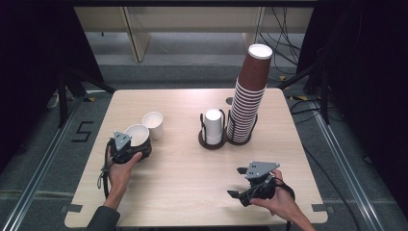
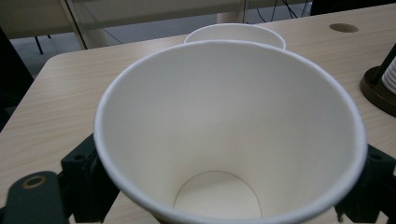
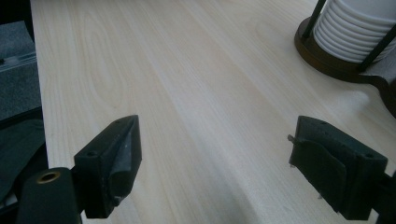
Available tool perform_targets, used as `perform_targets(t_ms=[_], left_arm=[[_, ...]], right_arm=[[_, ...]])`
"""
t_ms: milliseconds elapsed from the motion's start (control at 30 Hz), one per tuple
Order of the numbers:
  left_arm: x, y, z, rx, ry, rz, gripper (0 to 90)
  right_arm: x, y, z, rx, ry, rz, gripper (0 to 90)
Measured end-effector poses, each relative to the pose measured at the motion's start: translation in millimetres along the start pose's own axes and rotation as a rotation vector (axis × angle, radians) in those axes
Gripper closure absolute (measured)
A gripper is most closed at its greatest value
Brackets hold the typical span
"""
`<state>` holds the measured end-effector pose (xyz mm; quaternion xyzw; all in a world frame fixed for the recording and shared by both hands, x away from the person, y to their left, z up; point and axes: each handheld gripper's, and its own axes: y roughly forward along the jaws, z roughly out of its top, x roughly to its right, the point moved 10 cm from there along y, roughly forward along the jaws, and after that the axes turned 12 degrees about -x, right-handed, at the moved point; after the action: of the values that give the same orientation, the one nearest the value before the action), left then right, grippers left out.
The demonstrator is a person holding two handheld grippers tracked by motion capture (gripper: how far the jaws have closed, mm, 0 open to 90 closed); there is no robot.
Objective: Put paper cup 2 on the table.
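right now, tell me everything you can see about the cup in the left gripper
The held cup is a paper cup, white inside with a rolled rim and a flat round bottom, empty. The left gripper has its black fingers closed on the cup's sides, tilting its mouth toward that gripper's camera, at the table's left side. A second white cup stands close behind; whether they touch is unclear.

Held cup point(image 1: 138, 135) sits left on the table point(image 1: 192, 183), just before another cup point(image 1: 153, 124).
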<state>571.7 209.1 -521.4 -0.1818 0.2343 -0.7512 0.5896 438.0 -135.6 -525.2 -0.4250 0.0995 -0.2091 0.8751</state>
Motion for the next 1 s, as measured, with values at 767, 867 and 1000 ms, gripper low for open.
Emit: perform_targets(t_ms=[767, 867, 1000], left_arm=[[-2.1, 6.6, -19.5, -0.045, -0.018, -0.035, 13.9], [-2.6, 5.5, -23.9, -0.072, -0.024, -0.041, 14.6], [-3.6, 4.5, -25.4, -0.085, -0.02, -0.039, 14.6]], right_arm=[[-2.2, 2.0, -2.7, -0.016, 0.009, 0.008, 17.0], [-3.0, 2.8, -3.1, -0.019, 0.003, 0.015, 17.0], [-3.1, 2.8, -2.9, -0.018, -0.006, 0.017, 16.9]])
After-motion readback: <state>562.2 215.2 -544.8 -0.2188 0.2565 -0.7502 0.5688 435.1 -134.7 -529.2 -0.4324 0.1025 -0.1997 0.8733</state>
